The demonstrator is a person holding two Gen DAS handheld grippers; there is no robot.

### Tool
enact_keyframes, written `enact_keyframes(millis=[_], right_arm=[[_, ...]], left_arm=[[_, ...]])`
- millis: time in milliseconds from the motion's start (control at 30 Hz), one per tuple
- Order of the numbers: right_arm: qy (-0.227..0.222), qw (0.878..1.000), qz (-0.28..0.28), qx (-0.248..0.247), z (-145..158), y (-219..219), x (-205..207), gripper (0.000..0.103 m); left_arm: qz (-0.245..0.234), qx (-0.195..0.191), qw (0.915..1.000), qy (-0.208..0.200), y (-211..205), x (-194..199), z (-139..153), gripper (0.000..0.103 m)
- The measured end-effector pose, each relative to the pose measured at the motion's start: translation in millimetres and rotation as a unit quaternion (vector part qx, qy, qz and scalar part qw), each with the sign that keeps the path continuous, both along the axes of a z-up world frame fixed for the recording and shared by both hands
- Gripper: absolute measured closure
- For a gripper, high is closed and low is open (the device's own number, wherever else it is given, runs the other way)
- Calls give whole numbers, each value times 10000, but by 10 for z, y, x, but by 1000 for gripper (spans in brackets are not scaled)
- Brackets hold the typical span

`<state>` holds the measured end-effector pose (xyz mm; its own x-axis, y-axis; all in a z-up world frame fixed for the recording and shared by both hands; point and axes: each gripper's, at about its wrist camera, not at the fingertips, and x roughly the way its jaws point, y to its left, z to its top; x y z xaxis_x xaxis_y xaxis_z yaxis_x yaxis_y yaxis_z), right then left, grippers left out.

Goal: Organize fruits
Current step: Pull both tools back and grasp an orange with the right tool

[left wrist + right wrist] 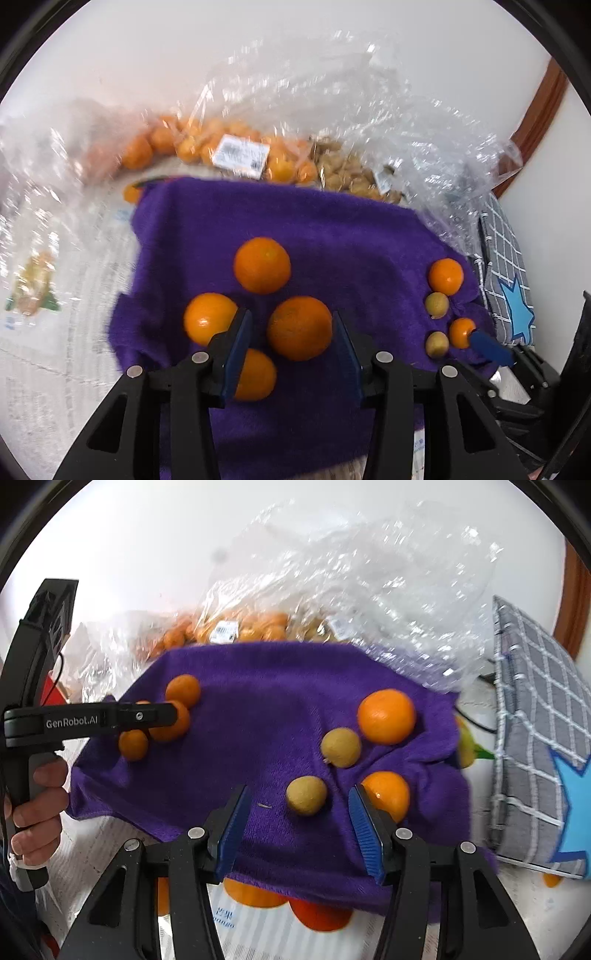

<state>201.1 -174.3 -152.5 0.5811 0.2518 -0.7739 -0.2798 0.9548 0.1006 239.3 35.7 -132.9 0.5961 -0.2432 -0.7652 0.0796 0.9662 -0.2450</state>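
Two hand-held grippers are over the purple towel (280, 236), and both have their jaws spread with nothing clamped. Your left hand-held gripper (291, 332) brackets a mandarin (299, 328) near the towel's front edge; another mandarin (208, 317) sits just beside the left finger, and a third (255, 376) lies partly under it. Your right hand-held gripper (299, 812) has a small yellow-green fruit (306, 795) between its fingers at the towel's right side, with an orange one (388, 794) pressed close to the right finger.

Judging by the layout, the step is picking fruit to sort by kind. On the left, centre the mandarin between the pads before closing, so the left finger does not nudge its neighbours. On the right, shift slightly left, away from the orange fruit, so only the yellow-green one is caught. Close gently; round fruit on soft pile will likely roll. Bagged fruit (236, 147) lies beyond the towel's far edge.
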Motion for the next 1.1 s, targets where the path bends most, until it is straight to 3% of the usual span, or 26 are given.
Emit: enact_keyframes(millis=[133,333,467,700,867,1100], right_arm=[[-254,9996,-126,-74,257,-38,-154,34],[-618,9979,-186,-37,488,-39,-514,33],[-517,9985,-149,-100,427,6,-702,35],[-86,9996,152,230,176,198,-940,54],[-52,9992,348,189,54,408,-1008,54],[152,9989,404,195,-82,622,-927,56]], left_arm=[[76,11,9995,-312,102,-205,208,54],[262,-88,9989,-390,324,-555,260,54],[283,-78,9986,-451,416,-774,224,54],[295,-228,9983,-443,656,-1126,177,54],[333,10,9980,-537,768,-1304,144,54],[385,-119,9983,-428,932,-1380,22,54]])
